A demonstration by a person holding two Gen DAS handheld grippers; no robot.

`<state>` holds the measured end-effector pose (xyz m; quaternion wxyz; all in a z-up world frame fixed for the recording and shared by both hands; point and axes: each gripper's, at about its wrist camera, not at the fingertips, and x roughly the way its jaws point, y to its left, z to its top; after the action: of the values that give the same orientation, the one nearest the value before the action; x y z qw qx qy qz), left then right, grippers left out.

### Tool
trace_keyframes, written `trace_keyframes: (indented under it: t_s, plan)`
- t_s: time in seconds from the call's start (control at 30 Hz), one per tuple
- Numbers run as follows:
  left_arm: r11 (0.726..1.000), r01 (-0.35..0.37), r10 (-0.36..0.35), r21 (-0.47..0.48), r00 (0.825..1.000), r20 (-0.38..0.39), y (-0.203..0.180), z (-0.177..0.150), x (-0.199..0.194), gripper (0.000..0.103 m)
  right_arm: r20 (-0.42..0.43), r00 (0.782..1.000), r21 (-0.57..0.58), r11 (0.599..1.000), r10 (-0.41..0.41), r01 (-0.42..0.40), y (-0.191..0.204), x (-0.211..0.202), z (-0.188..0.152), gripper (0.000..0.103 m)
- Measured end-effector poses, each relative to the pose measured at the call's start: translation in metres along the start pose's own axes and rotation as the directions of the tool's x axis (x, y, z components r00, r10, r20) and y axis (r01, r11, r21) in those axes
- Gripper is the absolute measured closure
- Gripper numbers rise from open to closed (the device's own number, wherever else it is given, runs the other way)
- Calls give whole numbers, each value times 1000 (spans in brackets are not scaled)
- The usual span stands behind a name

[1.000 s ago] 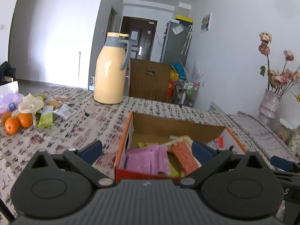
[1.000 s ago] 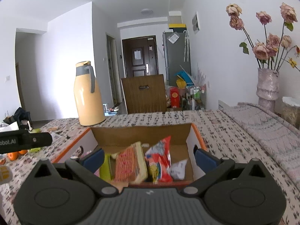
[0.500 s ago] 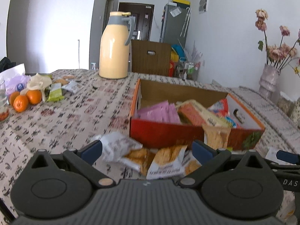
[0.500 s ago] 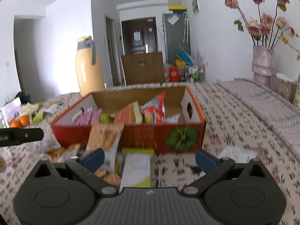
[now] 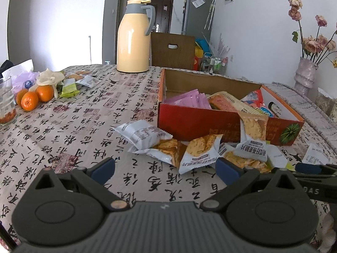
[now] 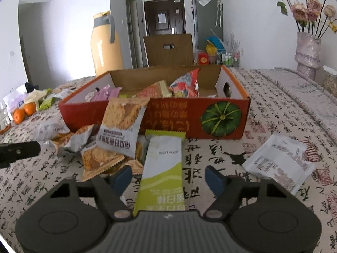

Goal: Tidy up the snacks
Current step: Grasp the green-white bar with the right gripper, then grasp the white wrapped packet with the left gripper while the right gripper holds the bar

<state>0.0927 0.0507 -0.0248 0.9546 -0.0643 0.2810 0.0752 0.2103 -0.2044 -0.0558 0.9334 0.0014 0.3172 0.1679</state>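
A green-and-white bar [image 6: 162,168] lies lengthwise on the tabletop [image 6: 263,109], just near of the red box [image 6: 221,116]. The right gripper [image 6: 167,176] straddles it, jaws just narrowing, not yet touching. The left gripper [image 5: 165,168] gapes empty.

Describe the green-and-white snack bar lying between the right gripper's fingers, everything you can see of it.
The green-and-white snack bar is a long flat sealed wrapper, white at the far half with a printed date, lime green at the near half. It lies flat on the tablecloth, its crimped far end toward the red box. The right gripper straddles it; its jaws have just been closing, pads not yet touching.
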Motion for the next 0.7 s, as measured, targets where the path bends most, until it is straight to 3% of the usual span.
trace_keyframes:
  t_s: [0.1, 0.23, 0.3, 0.7]
  plan:
    - [1000, 0, 0, -1, 1000, -5, 1, -1, 1, 0, -25, 1000, 6, 1000, -7, 7, 0, 9, 0, 47]
    - [1000, 3, -3, -2, 1000, -10, 3, -1, 3, 0, -24, 1000, -11, 1000, -16, 16, 2, 12, 0, 54]
    - [1000, 4, -4, -2, 1000, -12, 3, -1, 3, 0, -21, 1000, -29, 999, -21, 20, 4, 12, 0, 64]
    - [999, -29, 28, 33, 999, 20, 13, 15, 6, 0, 85, 995, -4, 999, -52, 53, -5, -11, -1, 68]
